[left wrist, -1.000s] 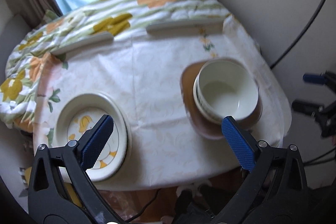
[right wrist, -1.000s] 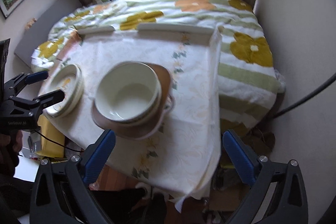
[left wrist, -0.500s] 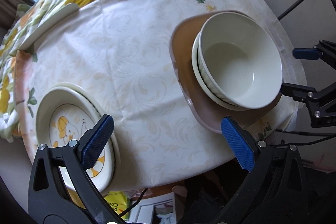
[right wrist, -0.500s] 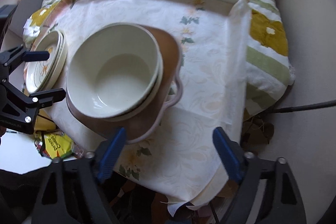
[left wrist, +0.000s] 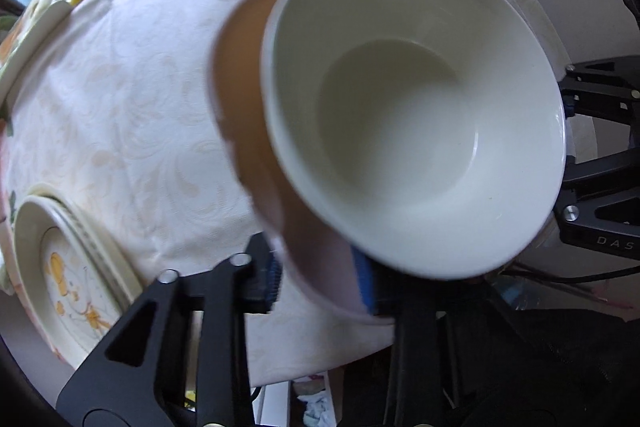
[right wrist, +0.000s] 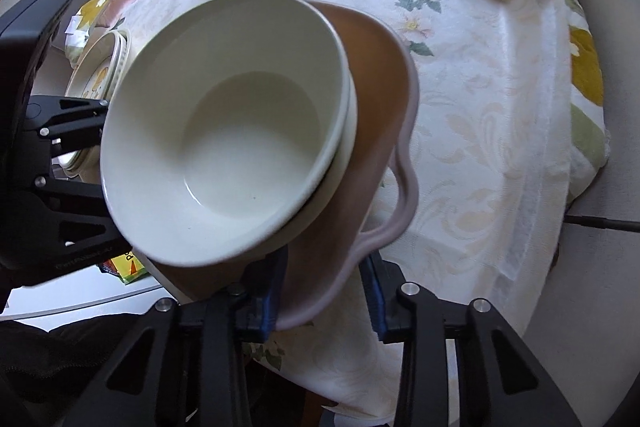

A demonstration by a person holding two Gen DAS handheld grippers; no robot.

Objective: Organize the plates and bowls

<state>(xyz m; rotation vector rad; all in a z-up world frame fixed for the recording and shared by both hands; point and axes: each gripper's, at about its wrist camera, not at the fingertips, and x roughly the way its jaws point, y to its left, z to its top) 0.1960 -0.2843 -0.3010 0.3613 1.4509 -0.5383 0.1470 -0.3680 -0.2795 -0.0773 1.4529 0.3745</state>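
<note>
Cream damask cloth (right wrist: pixel 480 115) covers the worktop, with a floral cloth (right wrist: pixel 584 67) showing under it at the far and right edges. Next in size, a brown dish (right wrist: pixel 372 99) with a pale lilac rim sits near the front edge, carrying two nested cream bowls (right wrist: pixel 224 131); the upper bowl rests inside the lower one, whose rim shows just beneath on the right. To the left, well apart from the dish, a small stack of cartoon-printed plates (left wrist: pixel 68 267) lies at the near left corner.

Both tools have closed in on the brown dish. The left hand-held gripper (left wrist: pixel 320 279) has its blue pads narrow on either side of the dish's near rim, apparently clamping it, though motion blur blurs the contact. The right hand-held gripper (right wrist: pixel 324 291) also straddles the lilac rim by the handle lobe, its jaws narrowed about it; a firm pinch is likely but not certain.

Judging from this, sorting looks largely done: bowls nested, plates stacked. What seems left is shifting the loaded dish to its place.
</note>
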